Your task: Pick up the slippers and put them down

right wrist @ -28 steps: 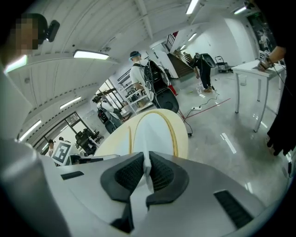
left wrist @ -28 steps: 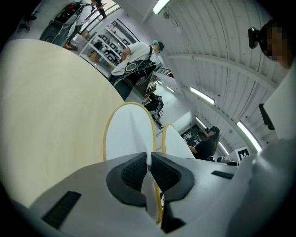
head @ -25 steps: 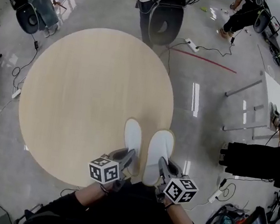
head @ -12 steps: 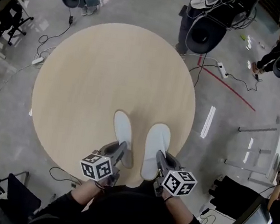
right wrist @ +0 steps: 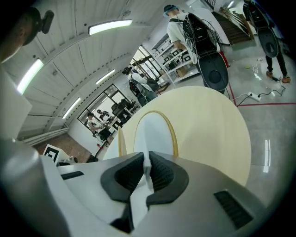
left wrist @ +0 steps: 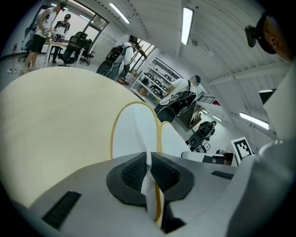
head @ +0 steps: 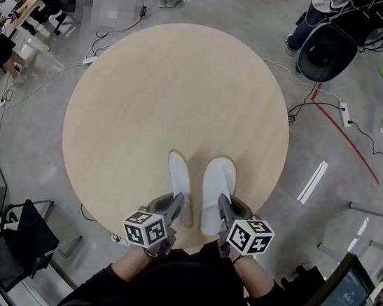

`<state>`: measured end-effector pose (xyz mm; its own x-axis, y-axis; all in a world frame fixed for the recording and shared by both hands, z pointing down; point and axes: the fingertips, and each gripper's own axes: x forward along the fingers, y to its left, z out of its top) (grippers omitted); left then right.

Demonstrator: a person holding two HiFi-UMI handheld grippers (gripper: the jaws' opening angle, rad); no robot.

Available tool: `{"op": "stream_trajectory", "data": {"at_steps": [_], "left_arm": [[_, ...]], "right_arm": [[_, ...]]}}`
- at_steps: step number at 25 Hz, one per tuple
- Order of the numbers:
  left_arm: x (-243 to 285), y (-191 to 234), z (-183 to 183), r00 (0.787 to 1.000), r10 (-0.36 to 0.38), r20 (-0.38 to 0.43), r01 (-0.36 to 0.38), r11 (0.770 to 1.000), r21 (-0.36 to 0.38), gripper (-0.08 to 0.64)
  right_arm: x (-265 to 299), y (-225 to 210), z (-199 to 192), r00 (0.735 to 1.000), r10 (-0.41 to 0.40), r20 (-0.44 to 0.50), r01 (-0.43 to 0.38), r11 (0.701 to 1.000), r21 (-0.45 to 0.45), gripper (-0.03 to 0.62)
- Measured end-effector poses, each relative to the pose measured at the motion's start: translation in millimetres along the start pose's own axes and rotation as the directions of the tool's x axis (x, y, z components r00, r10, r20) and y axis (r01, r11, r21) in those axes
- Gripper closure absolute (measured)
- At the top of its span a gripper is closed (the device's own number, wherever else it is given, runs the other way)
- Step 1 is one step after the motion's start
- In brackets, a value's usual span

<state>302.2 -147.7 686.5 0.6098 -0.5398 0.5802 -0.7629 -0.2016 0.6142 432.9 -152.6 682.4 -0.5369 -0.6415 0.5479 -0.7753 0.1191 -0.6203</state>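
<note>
Slippers: a pair, white, flat, soft fabric w/ yellow-tan rims. Left claw (left wrist: pixel 149 172) is clamped tight on the thin heel edge of the left slipper (left wrist: pixel 133 132), black ribbed pads pressing it from both sides. Right claw (right wrist: pixel 147 172) same: closed on the heel edge of the right slipper (right wrist: pixel 152 133), a white fold squeezed between the pads. Each slipper runs straight out from its claw, toe pointing away from the person. In head view the two sit side by side, near but not touching, over the near part of the round, pale wood bench (head: pixel 165 88), heels close to its near edge. Can't tell if soles rest on the bench or hang just above it. Marker cubes on both claws face up. Around the bench: glossy grey floor (head: pixel 29 154), w/ a black office chair (head: pixel 23 245) at lower left.
</note>
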Motion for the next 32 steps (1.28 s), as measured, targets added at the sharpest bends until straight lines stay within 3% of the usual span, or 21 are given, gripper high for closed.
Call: {"op": "stream_trajectory", "data": {"at_steps": [4,9,16,25,32], "left_arm": [[38.7,-16.5,-13.1,1.000,0.006,-0.028,-0.005,1.000,0.019,0.528],[91.3,-30.6,-21.9,0.997,0.041,-0.064,-0.036,0.997,0.072,0.528],[144.9,-64.6,-27.7,0.992,0.011,-0.122,0.000,0.996,0.091,0.528],[195.8,-67.5,-18.0,0.985,0.015,-0.173,0.008,0.992,0.127,0.528],[206.0,-54.5,-11.8,0.981,0.055,-0.186,-0.028,0.989,0.146,0.526]], "right_arm": [[-7.3,-45.3,26.0,1.000,-0.017,0.024,0.018,1.000,-0.007,0.561],[-20.5,-107.9,46.5,0.993,-0.100,0.062,0.103,0.994,-0.047,0.561],[-11.8,-160.0,56.2,0.991,-0.133,0.014,0.133,0.991,-0.012,0.561],[20.6,-190.5,82.1,0.989,-0.147,0.033,0.147,0.989,-0.028,0.560],[41.5,-188.5,76.0,0.988,-0.151,-0.016,0.149,0.986,-0.074,0.558]]}}
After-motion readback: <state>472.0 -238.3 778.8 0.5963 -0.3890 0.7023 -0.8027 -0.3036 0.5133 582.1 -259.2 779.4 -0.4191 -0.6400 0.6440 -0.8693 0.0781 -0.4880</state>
